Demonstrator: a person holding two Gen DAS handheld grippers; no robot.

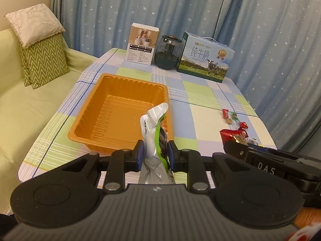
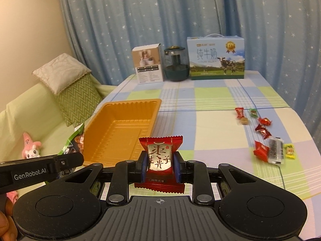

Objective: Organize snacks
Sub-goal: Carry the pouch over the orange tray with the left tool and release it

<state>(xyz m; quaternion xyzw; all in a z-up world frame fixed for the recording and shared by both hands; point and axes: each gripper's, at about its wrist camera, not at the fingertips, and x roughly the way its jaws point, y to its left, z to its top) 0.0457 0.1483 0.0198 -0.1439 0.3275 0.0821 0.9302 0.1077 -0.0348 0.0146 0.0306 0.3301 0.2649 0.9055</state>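
the left tool [image 1: 156, 154] pinches a silver and green snack pouch [image 1: 155, 128] between its blue pads, the pouch standing on end, its long axis running up and away from the tool. the right tool [image 2: 159, 164] is clamped narrow on a red wrapped sweet [image 2: 160, 160], face toward the camera. the orange tray [image 1: 120, 108] lies just ahead of the left tool and slightly to its left; from the right tool it sits ahead and to the left, so the left hand looks nearer to a drop. the tray appears empty. only the right view shows all the loose sweets [image 2: 264, 138] scattered on the tabletop [image 2: 210, 104] to the right of that tool; the left view catches just a few.
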